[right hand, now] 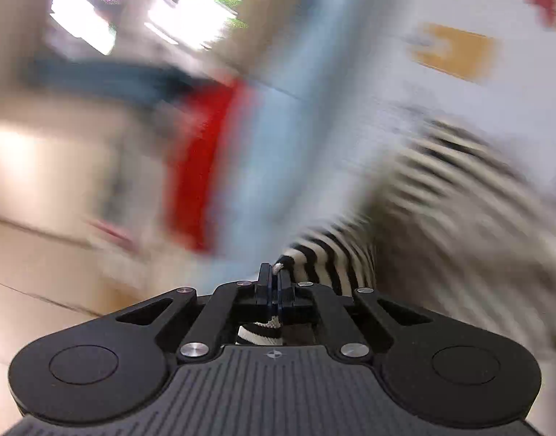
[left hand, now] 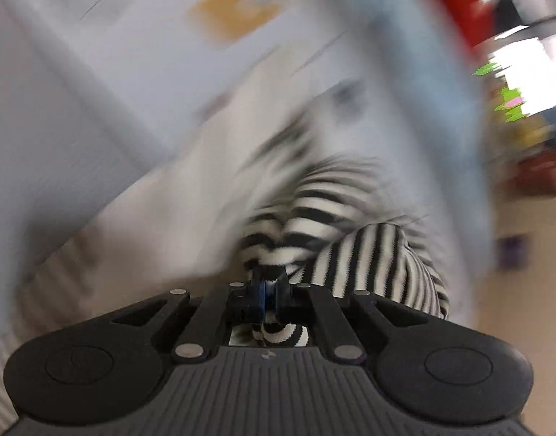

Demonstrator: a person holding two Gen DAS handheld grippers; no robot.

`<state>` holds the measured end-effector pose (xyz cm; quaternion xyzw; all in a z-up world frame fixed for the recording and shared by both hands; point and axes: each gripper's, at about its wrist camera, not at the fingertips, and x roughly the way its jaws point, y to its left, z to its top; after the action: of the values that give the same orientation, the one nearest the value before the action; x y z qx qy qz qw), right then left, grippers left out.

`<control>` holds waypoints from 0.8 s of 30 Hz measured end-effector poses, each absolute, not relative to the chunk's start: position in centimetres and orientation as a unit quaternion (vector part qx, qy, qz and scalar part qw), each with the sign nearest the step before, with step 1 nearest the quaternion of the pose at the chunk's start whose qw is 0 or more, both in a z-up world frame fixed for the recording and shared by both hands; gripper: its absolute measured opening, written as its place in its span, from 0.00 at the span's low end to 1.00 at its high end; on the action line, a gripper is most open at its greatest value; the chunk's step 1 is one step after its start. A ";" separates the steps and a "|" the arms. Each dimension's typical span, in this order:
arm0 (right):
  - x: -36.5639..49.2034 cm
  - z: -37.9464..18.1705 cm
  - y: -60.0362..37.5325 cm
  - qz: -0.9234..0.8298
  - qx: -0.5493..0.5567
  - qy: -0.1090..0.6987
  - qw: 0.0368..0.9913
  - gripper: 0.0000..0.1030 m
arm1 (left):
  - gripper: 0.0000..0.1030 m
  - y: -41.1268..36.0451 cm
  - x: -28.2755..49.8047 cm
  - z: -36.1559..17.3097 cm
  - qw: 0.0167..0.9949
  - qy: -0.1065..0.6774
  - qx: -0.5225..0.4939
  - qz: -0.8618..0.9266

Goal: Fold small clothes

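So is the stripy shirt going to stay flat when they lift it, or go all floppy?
Probably floppy. The stripy shirt already bunches into soft folds where the left gripper pinches it, so it likely sags between the two holds. It also seems light: the right gripper grips only a thin edge. It probably won't slip, since both sets of jaws are closed on knitted cloth.
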<state>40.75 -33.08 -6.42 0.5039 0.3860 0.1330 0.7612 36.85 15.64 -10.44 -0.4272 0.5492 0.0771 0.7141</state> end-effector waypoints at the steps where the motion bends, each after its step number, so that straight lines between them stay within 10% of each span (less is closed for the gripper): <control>1: 40.9 -7.4 -32.5 0.100 0.451 0.448 0.766 0.02 | 0.05 15.9 36.6 -11.1 0.699 0.555 -0.444 0.080; 6: 40.2 -9.2 -32.6 0.026 0.390 0.518 0.761 0.02 | 0.09 15.6 37.1 -9.7 0.720 0.547 -0.424 0.055; 10: 39.7 -7.2 -32.8 -0.015 0.341 0.490 0.802 0.02 | 0.48 14.7 37.3 -10.0 0.719 0.557 -0.414 0.044; 17: 39.1 -4.2 -31.3 0.045 0.312 0.405 0.858 0.08 | 0.48 14.0 38.0 -9.1 0.737 0.544 -0.397 0.049; 20: 39.5 -3.8 -27.8 0.144 0.287 0.409 0.854 0.55 | 0.48 13.9 38.0 -9.3 0.737 0.548 -0.394 0.052; 24: 39.8 -4.6 -22.5 0.215 0.220 0.439 0.844 0.57 | 0.48 13.9 38.2 -9.5 0.736 0.548 -0.394 0.063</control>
<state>39.78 -22.49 -4.55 0.2200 0.4390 0.2154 0.8441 38.18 13.87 -9.49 -0.3936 0.5478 0.0628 0.7356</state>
